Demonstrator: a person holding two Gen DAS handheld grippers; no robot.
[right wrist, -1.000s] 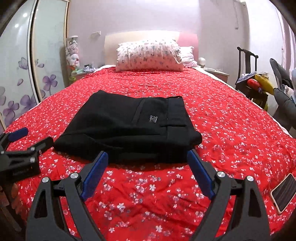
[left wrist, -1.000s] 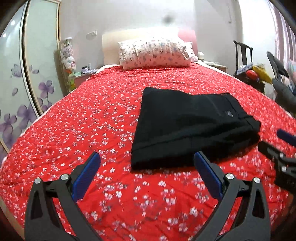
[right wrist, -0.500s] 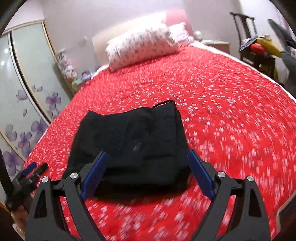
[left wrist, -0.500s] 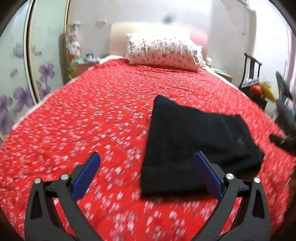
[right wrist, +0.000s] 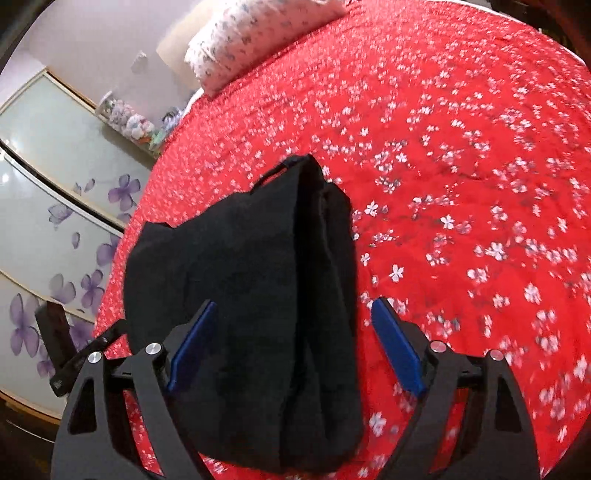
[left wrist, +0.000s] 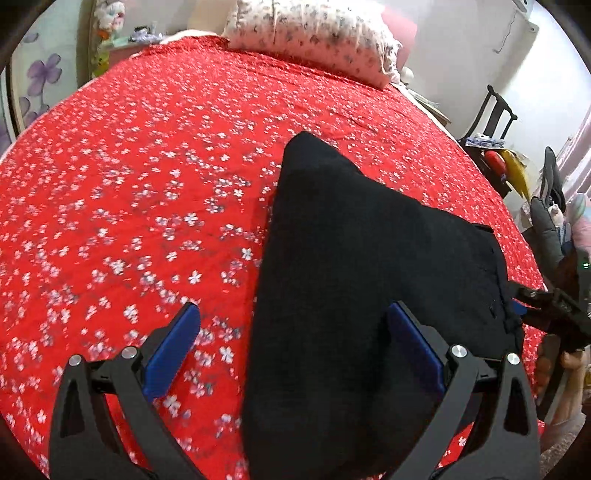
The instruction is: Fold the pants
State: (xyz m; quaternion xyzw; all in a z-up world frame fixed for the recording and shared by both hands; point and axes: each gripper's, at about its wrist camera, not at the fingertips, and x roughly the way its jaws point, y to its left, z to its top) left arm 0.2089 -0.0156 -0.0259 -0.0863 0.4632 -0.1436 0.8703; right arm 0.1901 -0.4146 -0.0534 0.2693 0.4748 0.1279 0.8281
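Since a moment ago you have brought both grippers forward and down, so the folded black pants point(left wrist: 354, 295) now fill much more of each view. The pants lie flat on the red bedspread point(left wrist: 129, 184) with small white flowers, folded into a compact stack with layered edges showing on the right-wrist view point(right wrist: 266, 295). Your left gripper point(left wrist: 291, 354) is spread wide, its left finger over bare bedspread and its right finger over the pants' near left part. Your right gripper point(right wrist: 291, 350) is also spread wide, straddling the pants' right end, the cloth lying between its blue pads point(right wrist: 397, 350). Whether either gripper touches the fabric is unclear. At the head of the bed lies a floral pillow point(left wrist: 310, 33). A wardrobe door with purple flowers point(right wrist: 55, 221) stands beyond the bed's left side.
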